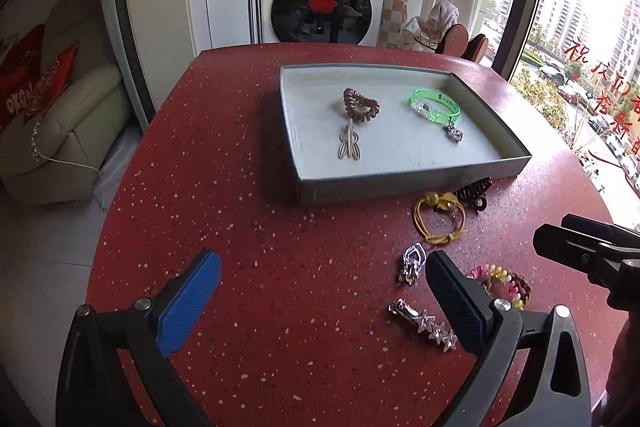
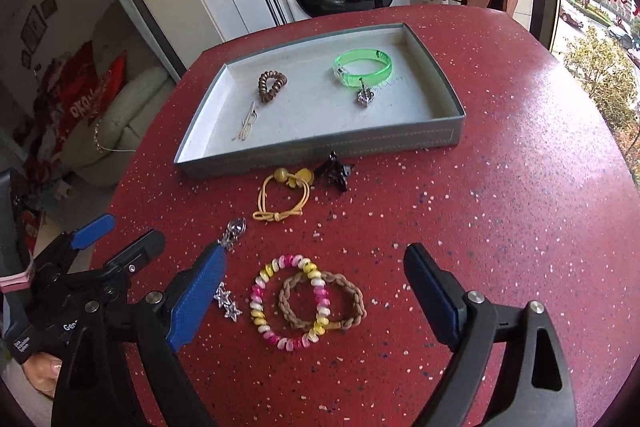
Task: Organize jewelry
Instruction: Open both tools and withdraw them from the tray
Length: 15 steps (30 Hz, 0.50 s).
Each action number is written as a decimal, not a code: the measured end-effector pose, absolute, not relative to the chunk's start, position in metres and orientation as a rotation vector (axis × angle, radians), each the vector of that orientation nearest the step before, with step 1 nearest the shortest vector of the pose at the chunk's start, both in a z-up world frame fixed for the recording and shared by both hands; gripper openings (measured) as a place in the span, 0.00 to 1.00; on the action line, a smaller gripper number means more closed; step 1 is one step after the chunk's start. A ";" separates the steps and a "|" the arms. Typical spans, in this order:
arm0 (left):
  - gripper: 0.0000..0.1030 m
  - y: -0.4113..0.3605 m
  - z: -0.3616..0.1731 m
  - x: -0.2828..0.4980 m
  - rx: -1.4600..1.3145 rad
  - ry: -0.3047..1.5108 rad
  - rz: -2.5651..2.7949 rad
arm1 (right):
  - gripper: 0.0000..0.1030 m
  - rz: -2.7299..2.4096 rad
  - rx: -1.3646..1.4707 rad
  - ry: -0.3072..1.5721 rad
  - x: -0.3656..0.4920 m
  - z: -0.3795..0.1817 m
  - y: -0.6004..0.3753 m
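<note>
Jaws wide apart, both grippers empty

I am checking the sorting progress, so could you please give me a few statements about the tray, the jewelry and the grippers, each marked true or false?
1. The green bracelet lies inside the tray. True.
2. The yellow cord bracelet is in the tray. False: it lies on the red table, just in front of the tray.
3. The right gripper is open and holds nothing. True.
4. The multicolored coil hair tie lies apart from the braided tan bracelet. False: the two overlap.
5. The left gripper is shut on the star hair clip. False: it is open, and the clip lies on the table.
</note>
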<state>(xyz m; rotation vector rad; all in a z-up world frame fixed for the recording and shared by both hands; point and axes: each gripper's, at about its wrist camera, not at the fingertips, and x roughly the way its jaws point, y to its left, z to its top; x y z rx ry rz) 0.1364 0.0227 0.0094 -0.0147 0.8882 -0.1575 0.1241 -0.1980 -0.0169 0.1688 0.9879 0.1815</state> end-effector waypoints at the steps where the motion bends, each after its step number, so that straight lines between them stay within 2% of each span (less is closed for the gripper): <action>1: 1.00 0.024 0.006 0.133 -0.016 0.896 -0.153 | 0.90 0.180 0.167 0.997 0.119 -0.021 -0.199; 15: 1.00 0.022 -0.019 0.111 -0.086 0.987 -0.166 | 0.90 0.070 0.129 1.040 0.097 -0.050 -0.218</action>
